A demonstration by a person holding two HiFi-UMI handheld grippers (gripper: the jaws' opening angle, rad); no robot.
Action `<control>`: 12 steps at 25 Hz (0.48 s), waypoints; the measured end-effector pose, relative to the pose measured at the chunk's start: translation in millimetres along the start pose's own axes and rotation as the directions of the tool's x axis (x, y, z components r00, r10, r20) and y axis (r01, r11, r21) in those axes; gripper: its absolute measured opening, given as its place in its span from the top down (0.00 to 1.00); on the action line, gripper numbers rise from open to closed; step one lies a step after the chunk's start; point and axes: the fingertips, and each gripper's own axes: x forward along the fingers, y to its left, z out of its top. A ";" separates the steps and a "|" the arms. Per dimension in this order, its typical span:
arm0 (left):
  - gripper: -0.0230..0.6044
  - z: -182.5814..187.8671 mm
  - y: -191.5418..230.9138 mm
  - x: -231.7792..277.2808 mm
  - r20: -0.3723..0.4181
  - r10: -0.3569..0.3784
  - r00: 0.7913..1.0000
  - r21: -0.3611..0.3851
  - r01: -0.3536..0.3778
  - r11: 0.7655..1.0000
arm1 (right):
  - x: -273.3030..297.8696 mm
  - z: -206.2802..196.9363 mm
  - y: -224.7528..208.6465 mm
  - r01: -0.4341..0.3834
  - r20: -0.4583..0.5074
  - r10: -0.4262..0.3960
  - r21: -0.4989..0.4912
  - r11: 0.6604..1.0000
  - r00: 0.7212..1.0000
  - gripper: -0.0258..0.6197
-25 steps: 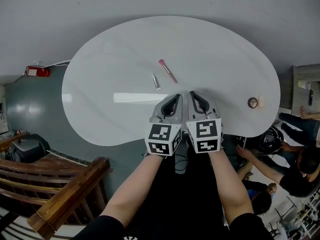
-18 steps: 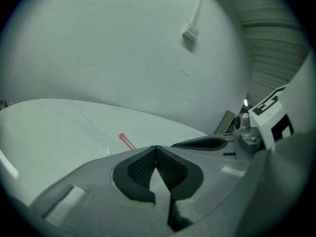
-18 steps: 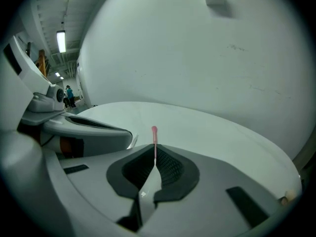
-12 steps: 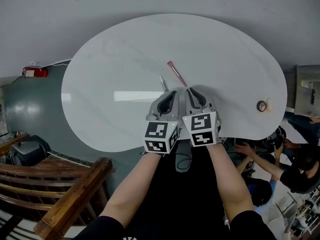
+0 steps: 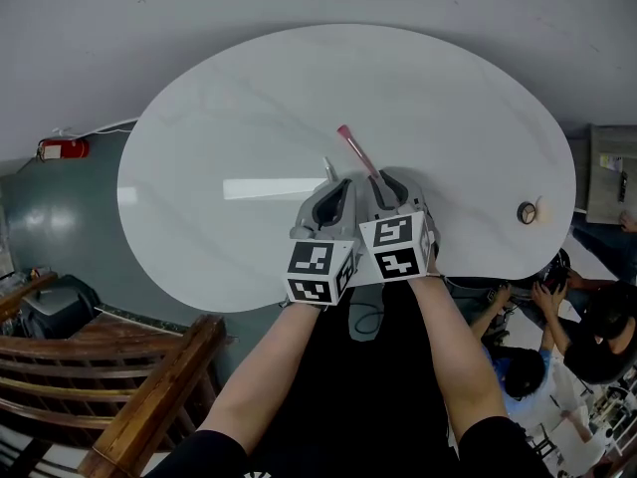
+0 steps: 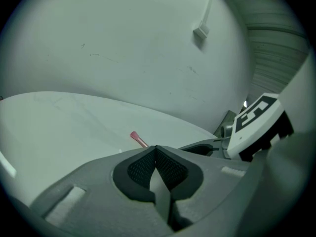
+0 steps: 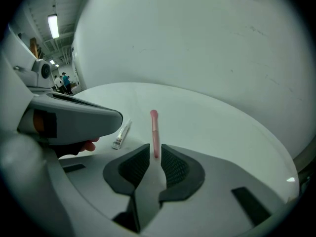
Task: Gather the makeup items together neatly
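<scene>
Far left edge of the head view has a red object, and there's a wooden railing in the lower left corner. The big white oval surface fills the middle of the frame.

The left tongs sit just left of centre, near the bottom edge of the surface. In the left gripper view their tips are pressed together with nothing between them. Just past their tip lies a small silvery tube. To the right of it is a slim pink makeup stick, running from upper left down to lower right. Tube and stick are near each other but not touching.

The right tongs are snug beside the left ones, tipped down at the lower end of the stick. Their jaws have just been opening. The right gripper view shows a narrow gap with the stick's near end sitting in it, while the stick lies flat on the surface. Can't tell if the pads actually touch it.

Way over by the right edge of the surface, well apart from the other two, is a small dark round item. A few people are in the lower right corner.
</scene>
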 end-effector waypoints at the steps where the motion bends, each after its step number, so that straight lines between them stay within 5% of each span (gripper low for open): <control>1: 0.95 0.0 1.6 -0.1 -0.001 -0.001 1.000 -0.001 0.001 1.000 | 1.7 -0.7 0.5 0.001 -0.009 -0.001 -0.002 1.000 1.000 0.83; 12: 0.95 0.6 8.3 3.0 -0.009 -0.005 1.000 -0.013 0.004 1.000 | 14.9 -7.7 0.6 0.007 -0.096 -0.009 -0.026 1.000 0.995 0.85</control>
